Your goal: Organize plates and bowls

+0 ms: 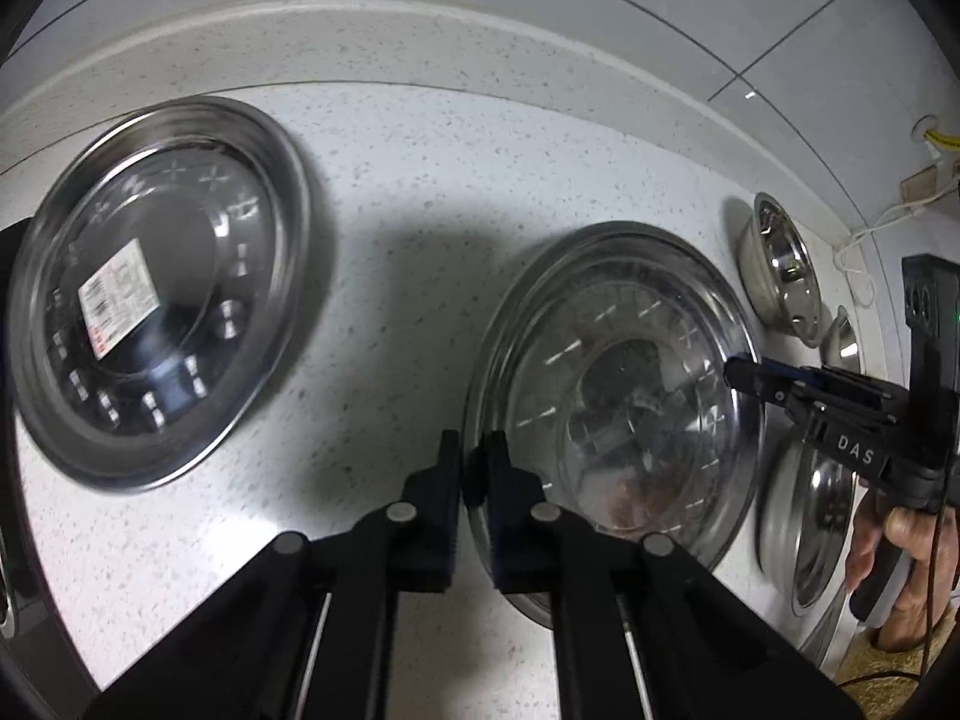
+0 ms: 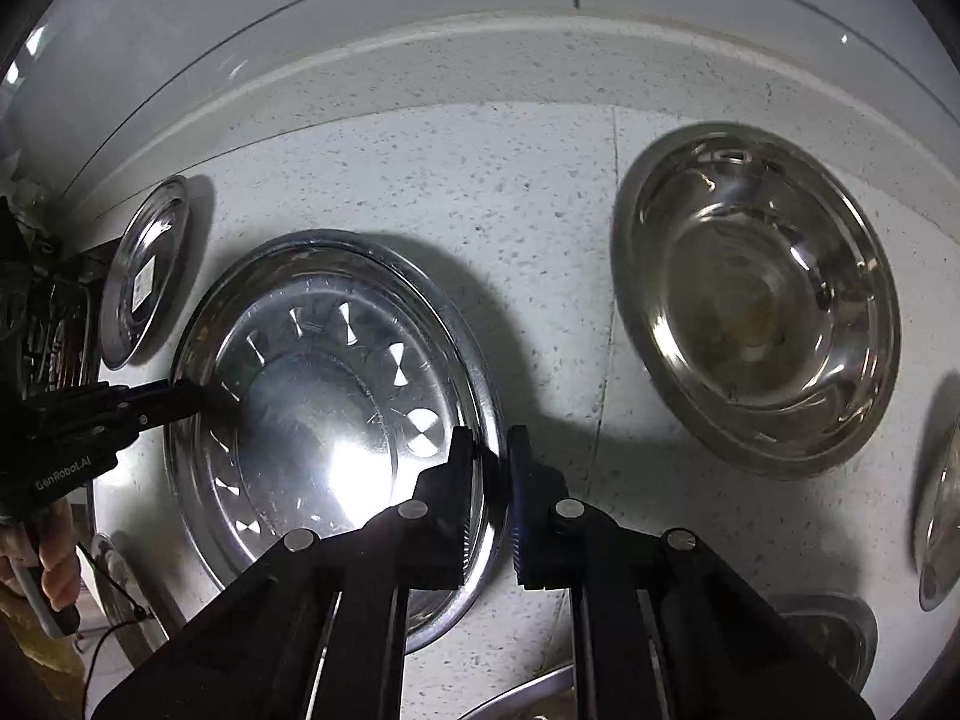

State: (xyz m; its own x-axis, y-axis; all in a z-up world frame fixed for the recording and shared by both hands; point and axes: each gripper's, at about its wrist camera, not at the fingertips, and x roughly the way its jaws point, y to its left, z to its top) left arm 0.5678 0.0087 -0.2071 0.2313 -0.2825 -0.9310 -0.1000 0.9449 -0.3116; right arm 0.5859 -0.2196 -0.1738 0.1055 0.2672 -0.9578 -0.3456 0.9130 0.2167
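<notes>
Black fingers of your left gripper (image 1: 472, 468) fill the bottom of the left wrist view, and they stand almost together with the near rim of the middle plate (image 1: 612, 420) between them; they seem to pinch it, though the rim itself is partly hidden. Your right gripper (image 2: 489, 462) holds the opposite rim of the same plate (image 2: 330, 420) in the same way, its jaws narrow around the steel edge at the lower centre of the right wrist view. So both sides are taken, and the plate lies on the speckled counter (image 1: 390, 240) between your two tools.

I judge the step is to lift this plate and bring it to the labelled plate (image 1: 156, 294), which sits at the left of the left wrist view, well apart. Raise both sides together and level, because thin polished steel slips easily from a narrow pinch. Keep the squeeze even. The bowl (image 2: 756, 300) at the upper right of the right wrist view stays for later; move away from it.
</notes>
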